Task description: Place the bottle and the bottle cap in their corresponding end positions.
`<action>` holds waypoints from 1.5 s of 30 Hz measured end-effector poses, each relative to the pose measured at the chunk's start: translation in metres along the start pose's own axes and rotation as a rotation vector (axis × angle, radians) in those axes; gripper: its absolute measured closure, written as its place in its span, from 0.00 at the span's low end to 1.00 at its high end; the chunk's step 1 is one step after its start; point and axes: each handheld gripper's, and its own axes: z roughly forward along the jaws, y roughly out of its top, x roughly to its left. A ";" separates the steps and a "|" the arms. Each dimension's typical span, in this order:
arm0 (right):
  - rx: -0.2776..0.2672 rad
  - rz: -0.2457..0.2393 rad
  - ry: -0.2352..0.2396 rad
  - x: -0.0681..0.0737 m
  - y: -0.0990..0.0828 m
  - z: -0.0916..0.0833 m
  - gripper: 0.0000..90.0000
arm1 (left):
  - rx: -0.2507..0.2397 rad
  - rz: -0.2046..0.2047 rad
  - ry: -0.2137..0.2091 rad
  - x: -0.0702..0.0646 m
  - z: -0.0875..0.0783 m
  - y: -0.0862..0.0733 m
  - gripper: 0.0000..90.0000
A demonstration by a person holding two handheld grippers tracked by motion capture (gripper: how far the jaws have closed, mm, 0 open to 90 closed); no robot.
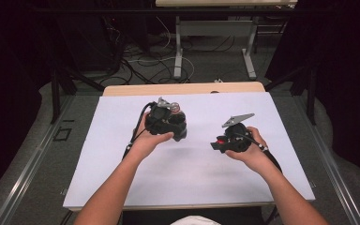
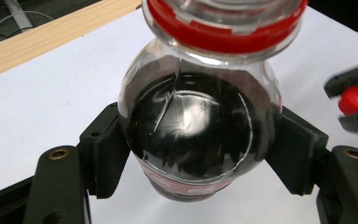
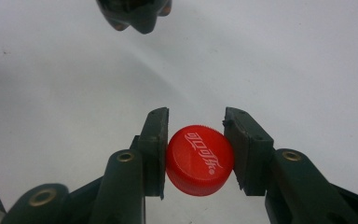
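A clear bottle of dark cola (image 2: 198,126) has a red ring round its open neck, and my left gripper (image 2: 198,156) is shut on its shoulder, a pad on each side. In the high view the bottle (image 1: 175,109) and left gripper (image 1: 171,123) hang over the middle of the white sheet. A red screw cap (image 3: 199,159) with white lettering sits clamped between the pads of my right gripper (image 3: 196,149), just above the sheet. That right gripper (image 1: 219,142) is right of the bottle, and its cap (image 1: 221,139) points toward the bottle. The bottle's base (image 3: 135,11) shows beyond the cap.
The table is covered by a white sheet (image 1: 122,154), with a wooden strip (image 1: 183,88) bare along its far edge. Beyond the table are cables on the floor (image 1: 145,65) and the legs of another table (image 1: 178,51). Dark curtains flank both sides.
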 end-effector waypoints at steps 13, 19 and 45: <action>-0.024 0.007 -0.006 -0.007 -0.006 0.006 0.67 | 0.008 -0.015 0.021 0.004 0.052 0.008 0.33; -0.017 0.015 -0.002 -0.008 -0.007 0.007 0.67 | 0.026 -0.021 0.045 0.008 0.069 0.004 0.33; -0.021 0.036 -0.004 -0.009 -0.013 0.018 0.67 | 0.046 -0.013 0.069 0.006 0.090 -0.008 0.32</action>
